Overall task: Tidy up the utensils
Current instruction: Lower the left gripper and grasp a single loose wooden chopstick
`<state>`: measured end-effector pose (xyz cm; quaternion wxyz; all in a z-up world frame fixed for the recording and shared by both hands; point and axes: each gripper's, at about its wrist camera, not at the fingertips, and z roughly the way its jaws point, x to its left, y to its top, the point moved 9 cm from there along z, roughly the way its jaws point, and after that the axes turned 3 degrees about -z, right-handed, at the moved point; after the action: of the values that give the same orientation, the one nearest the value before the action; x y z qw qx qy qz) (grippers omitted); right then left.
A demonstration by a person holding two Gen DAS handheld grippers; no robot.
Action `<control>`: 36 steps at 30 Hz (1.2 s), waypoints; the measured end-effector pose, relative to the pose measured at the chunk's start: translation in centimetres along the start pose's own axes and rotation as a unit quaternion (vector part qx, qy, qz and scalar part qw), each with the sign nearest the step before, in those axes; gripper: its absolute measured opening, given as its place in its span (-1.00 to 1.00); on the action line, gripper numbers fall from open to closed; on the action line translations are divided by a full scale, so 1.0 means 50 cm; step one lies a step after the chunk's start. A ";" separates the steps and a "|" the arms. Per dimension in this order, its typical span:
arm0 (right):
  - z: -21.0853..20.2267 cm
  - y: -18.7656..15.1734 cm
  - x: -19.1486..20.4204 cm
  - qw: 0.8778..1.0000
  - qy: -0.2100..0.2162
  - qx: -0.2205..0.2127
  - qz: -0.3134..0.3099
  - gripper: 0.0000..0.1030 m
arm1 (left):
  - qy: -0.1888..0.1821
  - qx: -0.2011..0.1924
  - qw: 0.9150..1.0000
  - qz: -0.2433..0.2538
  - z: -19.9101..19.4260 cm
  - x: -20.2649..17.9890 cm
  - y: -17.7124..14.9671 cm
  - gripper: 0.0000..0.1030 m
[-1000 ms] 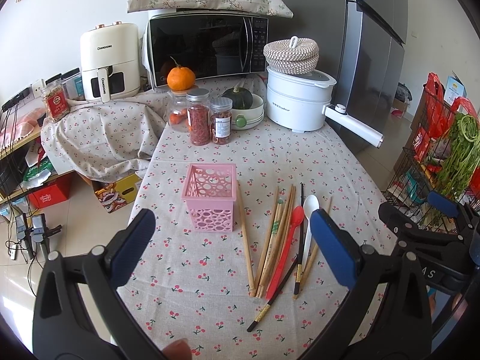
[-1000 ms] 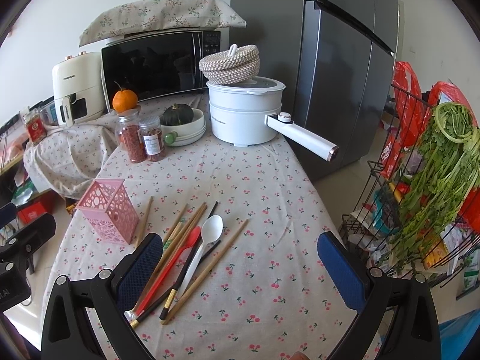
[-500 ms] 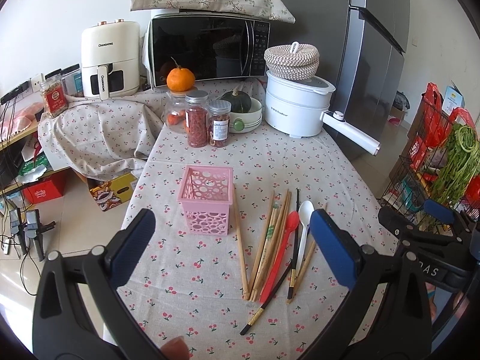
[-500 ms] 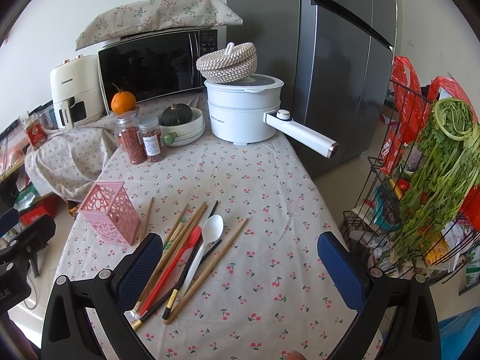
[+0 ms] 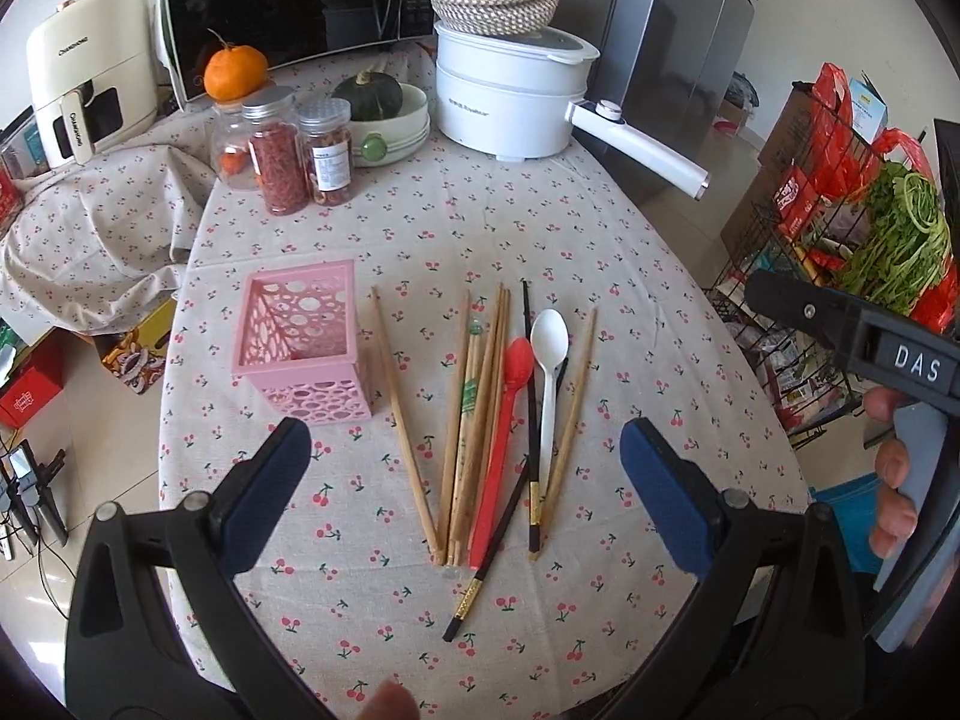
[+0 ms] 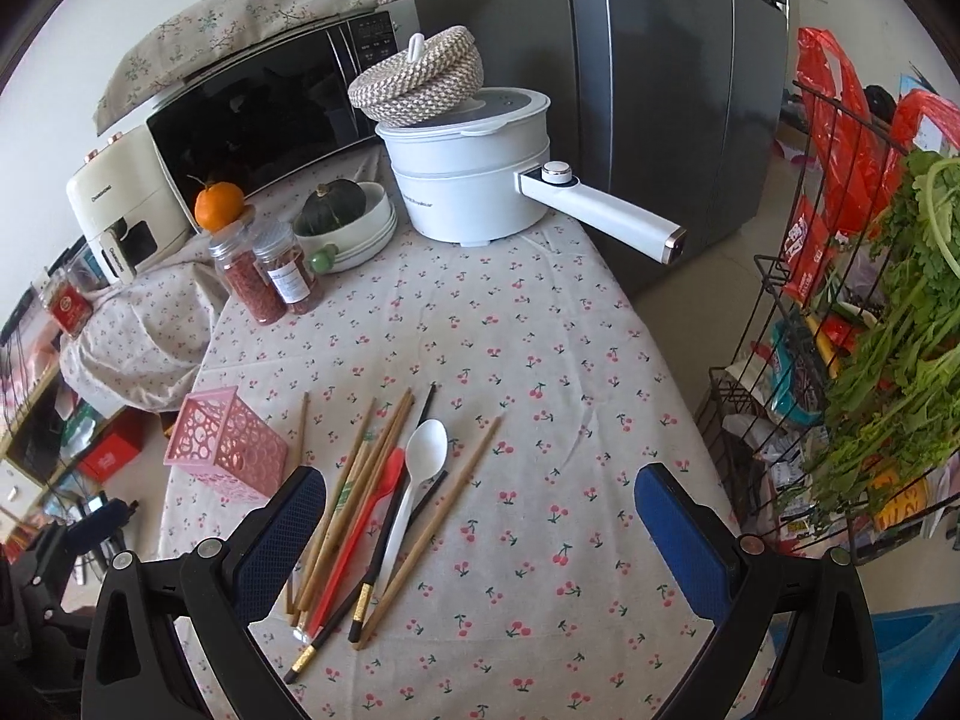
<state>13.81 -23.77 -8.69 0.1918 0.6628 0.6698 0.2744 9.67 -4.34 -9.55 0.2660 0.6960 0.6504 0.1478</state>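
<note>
A pink perforated holder [image 5: 300, 343] stands empty on the cherry-print tablecloth; it also shows in the right wrist view [image 6: 225, 453]. To its right lie several wooden chopsticks [image 5: 474, 414], a red spoon [image 5: 510, 414], a white spoon [image 5: 549, 372] and black chopsticks [image 5: 531, 420]. The same pile shows in the right wrist view [image 6: 384, 510]. My left gripper [image 5: 465, 492] is open and empty, above the near ends of the utensils. My right gripper [image 6: 480, 522] is open and empty, just right of the pile; its body also shows in the left wrist view [image 5: 852, 330].
At the back stand two spice jars [image 5: 300, 156], a bowl with a green squash [image 5: 384, 114], a white electric pot [image 5: 510, 96] with a long handle, a microwave [image 5: 288, 6] and an air fryer [image 5: 84, 72]. A wire rack with greens [image 6: 870, 330] stands right of the table.
Both grippers have moved forward and lower toward the utensils, which now look larger and closer. Nothing on the table has moved.
</note>
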 end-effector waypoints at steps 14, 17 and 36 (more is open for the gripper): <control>0.167 -0.056 -0.025 0.985 0.115 0.114 0.064 0.40 | 0.049 0.100 0.993 -0.038 0.216 0.071 -0.056 -0.48; 0.176 -0.060 -0.009 0.983 0.128 0.121 0.057 0.39 | 0.072 0.111 0.990 -0.043 0.253 0.091 -0.066 -0.62; 0.188 -0.064 0.010 0.982 0.125 0.134 0.057 0.40 | 0.028 0.217 0.974 0.060 0.178 0.082 -0.179 -0.49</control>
<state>17.11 -22.12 -17.91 0.0005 0.6803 0.6801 0.2734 7.64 -1.80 -22.40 0.0807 0.7705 0.6311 0.0387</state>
